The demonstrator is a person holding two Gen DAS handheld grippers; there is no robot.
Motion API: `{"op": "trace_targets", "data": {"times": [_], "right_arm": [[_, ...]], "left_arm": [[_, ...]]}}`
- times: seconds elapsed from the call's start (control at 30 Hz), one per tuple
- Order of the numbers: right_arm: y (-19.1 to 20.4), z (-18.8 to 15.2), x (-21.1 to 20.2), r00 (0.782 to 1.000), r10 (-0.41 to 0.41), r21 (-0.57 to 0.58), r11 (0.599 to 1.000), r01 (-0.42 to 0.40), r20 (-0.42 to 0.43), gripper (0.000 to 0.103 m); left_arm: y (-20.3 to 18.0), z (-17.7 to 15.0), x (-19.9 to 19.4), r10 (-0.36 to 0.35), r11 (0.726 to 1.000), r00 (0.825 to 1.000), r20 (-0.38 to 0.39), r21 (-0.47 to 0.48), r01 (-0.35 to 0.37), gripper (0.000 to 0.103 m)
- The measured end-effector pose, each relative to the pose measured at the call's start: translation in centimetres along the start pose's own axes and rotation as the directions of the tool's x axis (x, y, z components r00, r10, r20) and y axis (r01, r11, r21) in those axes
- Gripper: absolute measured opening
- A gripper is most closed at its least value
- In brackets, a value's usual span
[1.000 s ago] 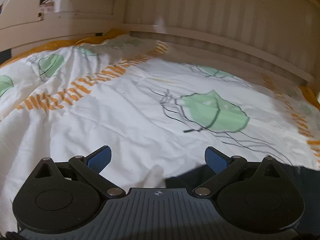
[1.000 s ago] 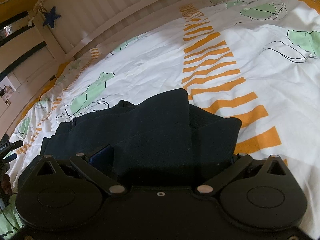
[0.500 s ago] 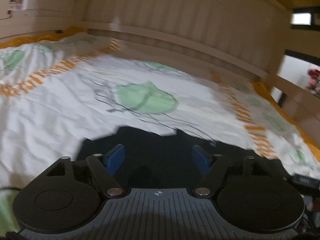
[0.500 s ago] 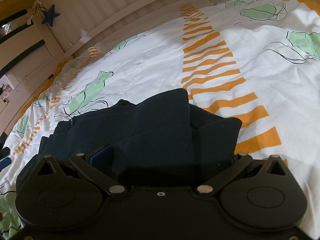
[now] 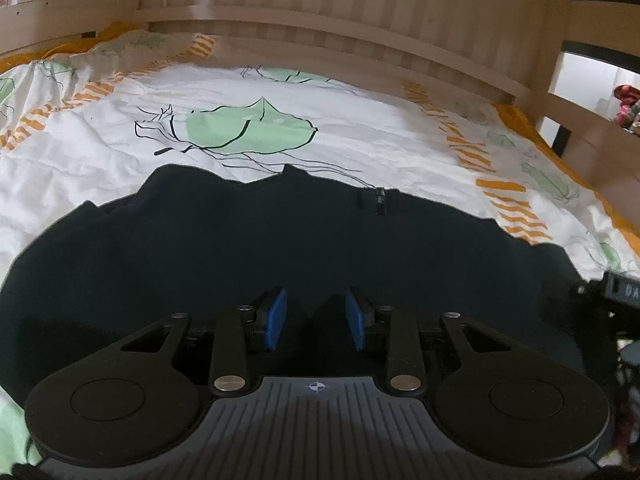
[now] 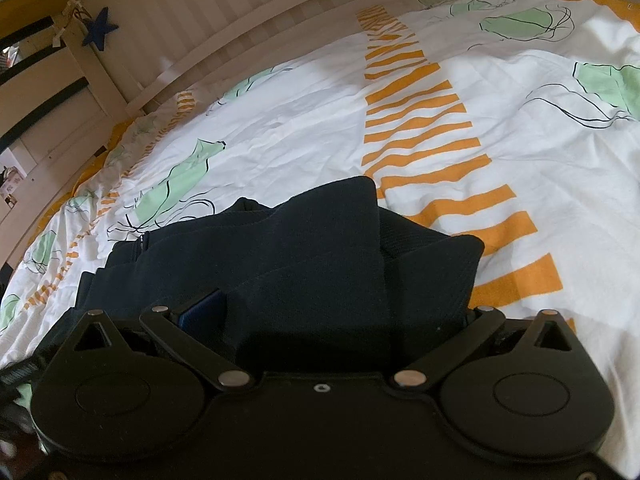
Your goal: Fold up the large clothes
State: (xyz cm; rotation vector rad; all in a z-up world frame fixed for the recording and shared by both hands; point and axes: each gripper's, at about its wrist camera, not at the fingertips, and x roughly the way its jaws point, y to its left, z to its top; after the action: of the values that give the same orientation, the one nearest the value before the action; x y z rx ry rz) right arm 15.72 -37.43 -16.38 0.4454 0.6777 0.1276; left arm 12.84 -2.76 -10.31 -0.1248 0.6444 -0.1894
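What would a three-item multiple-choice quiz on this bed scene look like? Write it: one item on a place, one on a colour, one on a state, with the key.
1. Where does the dark garment lie?
A. On the patterned quilt
B. Over the wooden rail
C. On the floor

2. What colour are the pads of the left hand-held gripper?
A. Red
B. White
C. Blue

3. How do that hand-held gripper's jaws stand?
A. Pressed together
B. Apart, with a gap
C. Out of view

Key: 1 A, quilt shows all around the garment; 2 C, both pads are plainly blue; 3 B, dark cloth shows between the pads.
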Motion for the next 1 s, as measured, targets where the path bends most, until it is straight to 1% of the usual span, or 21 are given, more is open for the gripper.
{"op": "trace_targets", "data": {"times": [0.13, 0.27, 0.33, 0.43, 0.53, 0.57, 0.63, 0.7, 0.73, 0.8, 0.83, 0.87, 0.9, 0.93, 0.97, 1.0], "right_arm": [[0.0, 0.0, 0.0, 1.0, -0.001, -0.001, 1.0, 0.001, -0.001, 0.103], [-0.1, 0.1, 0.0, 1.0, 0.002, 0.004, 1.0, -0.002, -0.015, 0.103], [-0.4, 0.4, -0.1, 0.998, 0.018, 0.023, 1.0, -0.016, -0.053, 0.103], [-1.0, 0.7, -0.8, 0.99, 0.061, 0.081, 0.995, -0.051, -0.125, 0.103], [-1.7, 0.7, -1.7, 0.97, 0.13, 0.167, 0.981, -0.096, -0.207, 0.103], [-1.9, 0.6, -2.0, 0.959, 0.161, 0.198, 0.973, -0.116, -0.233, 0.103], [-2.5, 0.3, -2.6, 0.93, 0.228, 0.266, 0.952, -0.152, -0.287, 0.103], [-2.9, -0.3, -3.2, 0.909, 0.267, 0.319, 0.934, -0.162, -0.321, 0.103], [-3.1, -0.6, -3.5, 0.904, 0.28, 0.335, 0.927, -0.168, -0.323, 0.103], [-3.0, -0.8, -3.8, 0.908, 0.28, 0.333, 0.927, -0.171, -0.311, 0.102], [-2.9, -0.8, -3.9, 0.911, 0.267, 0.318, 0.934, -0.163, -0.316, 0.099], [-2.6, -0.7, -3.8, 0.912, 0.253, 0.298, 0.942, -0.156, -0.323, 0.091], [-2.2, -0.7, -3.8, 0.915, 0.233, 0.274, 0.951, -0.143, -0.331, 0.086], [-2.0, -0.8, -3.8, 0.92, 0.205, 0.248, 0.961, -0.123, -0.335, 0.071], [-1.8, -0.7, -3.9, 0.925, 0.175, 0.224, 0.969, -0.102, -0.337, 0.053], [-1.7, -0.7, -4.1, 0.928, 0.169, 0.214, 0.972, -0.101, -0.332, 0.048]], "left_arm": [[-0.9, -1.0, -0.3, 0.017, 0.994, 1.0, 0.02, 0.106, -0.02, 0.032], [-1.1, -1.4, -0.2, 0.025, 0.991, 0.999, 0.026, 0.127, -0.028, 0.032], [-1.2, -1.3, -0.2, 0.027, 0.991, 0.999, 0.027, 0.13, -0.03, 0.032], [-1.1, -1.2, -0.1, 0.022, 0.992, 0.999, 0.026, 0.128, -0.026, 0.032], [-1.1, -1.3, 0.0, 0.021, 0.992, 0.999, 0.03, 0.126, -0.024, 0.032], [-1.1, -1.3, 0.0, 0.02, 0.992, 0.999, 0.031, 0.124, -0.024, 0.032], [-1.1, -1.3, 0.0, 0.02, 0.992, 0.999, 0.031, 0.121, -0.024, 0.032], [-1.1, -1.3, 0.1, 0.02, 0.992, 0.999, 0.031, 0.121, -0.024, 0.032], [-1.1, -1.2, 0.1, 0.021, 0.992, 0.999, 0.029, 0.12, -0.024, 0.032], [-1.1, -0.9, -0.1, 0.019, 0.994, 1.0, 0.02, 0.112, -0.021, 0.03], [-1.1, -0.7, -0.5, 0.012, 0.995, 1.0, 0.012, 0.096, -0.013, 0.03], [-0.9, -0.5, -1.0, -0.006, 0.997, 1.0, 0.006, 0.074, 0.005, 0.03], [-0.9, -0.4, -1.6, -0.026, 0.998, 1.0, 0.006, 0.055, 0.025, 0.028], [-1.1, -0.5, -2.2, -0.035, 0.998, 0.999, 0.013, 0.049, 0.034, 0.027], [-1.2, -0.6, -2.9, -0.046, 0.997, 0.999, 0.023, 0.058, 0.045, 0.027], [-1.4, -0.7, -3.6, -0.071, 0.995, 0.997, 0.034, 0.073, 0.069, 0.028]]}}
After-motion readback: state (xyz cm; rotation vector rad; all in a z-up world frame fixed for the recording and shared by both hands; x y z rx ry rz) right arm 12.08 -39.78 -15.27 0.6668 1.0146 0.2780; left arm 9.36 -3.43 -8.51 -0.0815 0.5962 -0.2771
